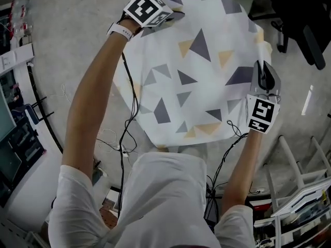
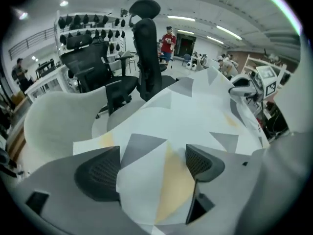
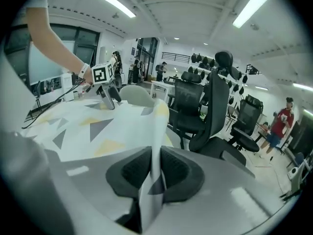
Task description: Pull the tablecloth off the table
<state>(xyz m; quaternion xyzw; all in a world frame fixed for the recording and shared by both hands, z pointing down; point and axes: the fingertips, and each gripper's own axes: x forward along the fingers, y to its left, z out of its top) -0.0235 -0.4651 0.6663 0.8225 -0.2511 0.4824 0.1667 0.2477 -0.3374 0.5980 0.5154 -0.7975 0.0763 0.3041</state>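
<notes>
Grey floor of a big work hall lies all around, and in the middle stands a counter that is fully hidden under the tablecloth, a white cloth with grey and yellow triangles that is spread flat and not yet pulled off. At the left far corner is the left claw. Its jaws are spread wide, and a lifted flap of the cloth corner stands between them, but the pads do not press on it, so this side is not held. At the right edge of the cloth is the right claw, with jaws pressed together on a thin upright fold of the cloth, which it pinches between the pads. Further to the right, black office chairs stand near the counter. I think the main danger is a pull with only one side gripped: the cloth would then turn and bunch toward the right, and the left corner would drag behind or catch on the counter edge. The fold in the right claw is also thin, so a fast pull may let it slip out. The cloth could also sweep against the near chairs.
</notes>
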